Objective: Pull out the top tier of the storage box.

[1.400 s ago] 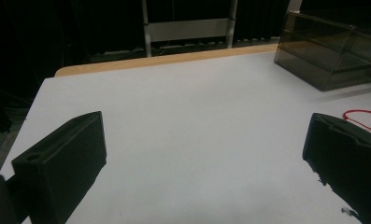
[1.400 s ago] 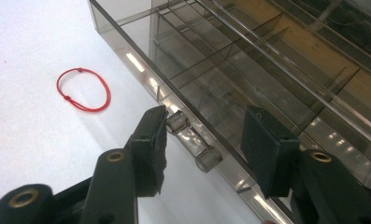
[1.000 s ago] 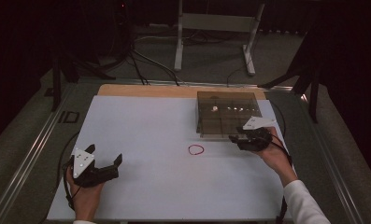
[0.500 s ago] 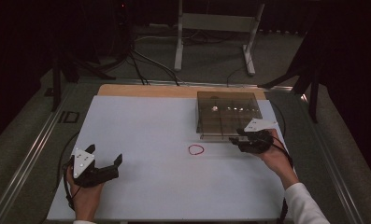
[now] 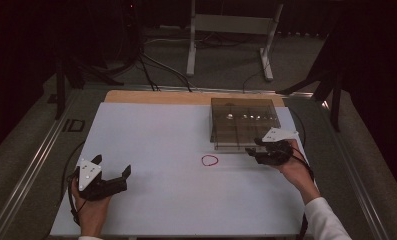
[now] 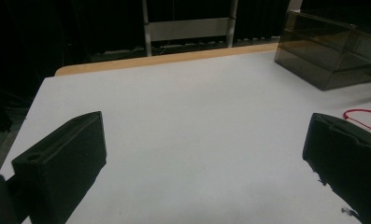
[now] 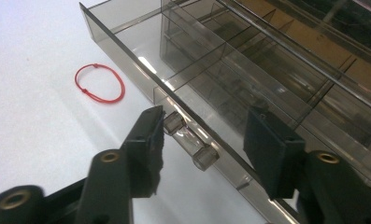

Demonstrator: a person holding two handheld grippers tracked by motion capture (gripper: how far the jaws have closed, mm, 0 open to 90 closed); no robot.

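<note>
Right claw (image 7: pixel 202 135) at front of smoky plastic drawer box (image 5: pixel 243 122); right gripper view alone shows clear handle (image 7: pixel 190 142) between jaws, jaws just opened further, pads not pressing on it. One jaw seen through drawer wall. High view: contact unclear. Left claw (image 5: pixel 112 170) wide, nothing in it, near bench (image 5: pixel 151 130) front left. Red string loop (image 5: pixel 209 160) on bench, left of box; partly cut off behind jaw in left gripper view.

Both grippers' fingers (image 6: pixel 64 161) apart

The small pale items inside the smoky clear drawer box (image 5: pixel 243 122) are too tiny to identify, its far side cut off in the right gripper view.
</note>
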